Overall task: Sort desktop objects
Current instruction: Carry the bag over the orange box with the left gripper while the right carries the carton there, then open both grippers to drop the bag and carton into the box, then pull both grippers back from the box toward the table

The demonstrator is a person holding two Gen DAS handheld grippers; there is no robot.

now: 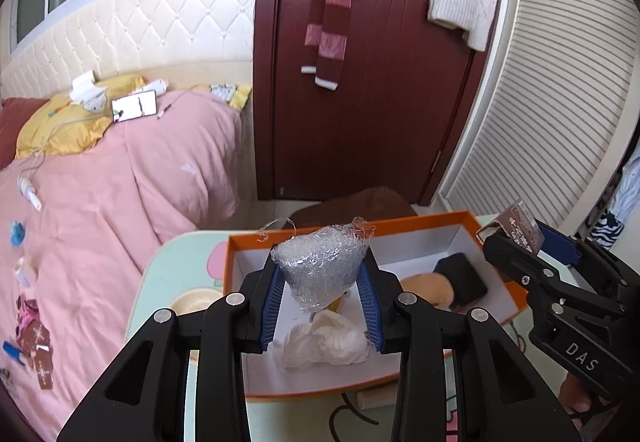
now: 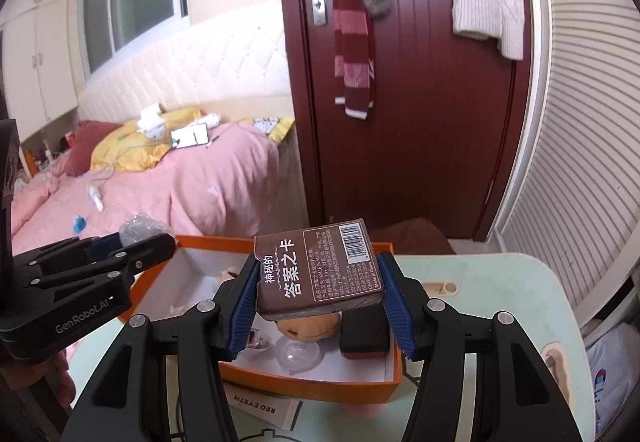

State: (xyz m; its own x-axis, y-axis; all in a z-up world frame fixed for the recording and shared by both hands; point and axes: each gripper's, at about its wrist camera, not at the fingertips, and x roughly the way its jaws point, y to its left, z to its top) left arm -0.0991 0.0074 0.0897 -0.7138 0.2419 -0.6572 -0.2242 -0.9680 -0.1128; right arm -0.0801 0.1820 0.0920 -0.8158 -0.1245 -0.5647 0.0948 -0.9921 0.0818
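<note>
**Both tongs loaded above the orange box**

From the left wrist view, my left tongs (image 1: 322, 282) sat at the bottom centre of the frame, clenched on a crumpled wad of clear plastic wrap (image 1: 320, 266), its blue pads pressing the wad from both sides. Just below the wad in the frame lay a crumpled white tissue (image 1: 320, 348) on the white floor of the orange box (image 1: 236, 262), which rested on the pale green bench (image 1: 160, 282). Further right inside the box I saw a tan plush toy (image 1: 430, 288) and, touching it, a dark brown case (image 1: 462, 278). At the right edge my right tongs (image 1: 516, 238) held up a card pack edge-on.

From the right wrist view, the right tongs (image 2: 318, 294) gripped that brown card box (image 2: 320, 270) at the lower centre, barcode side up and tilted, held over the orange box (image 2: 304, 378). Beneath it sat the plush toy (image 2: 308, 326), the dark case (image 2: 364, 338) and a clear plastic cup (image 2: 298, 356). The left tongs (image 2: 136, 236) showed at the middle left with the wrap.

Beyond the bench, a pink bed (image 2: 180, 181) filled the middle left, and a dark red door (image 2: 420, 121) stood at the upper centre with a striped scarf (image 2: 352, 41) hanging on it.
</note>
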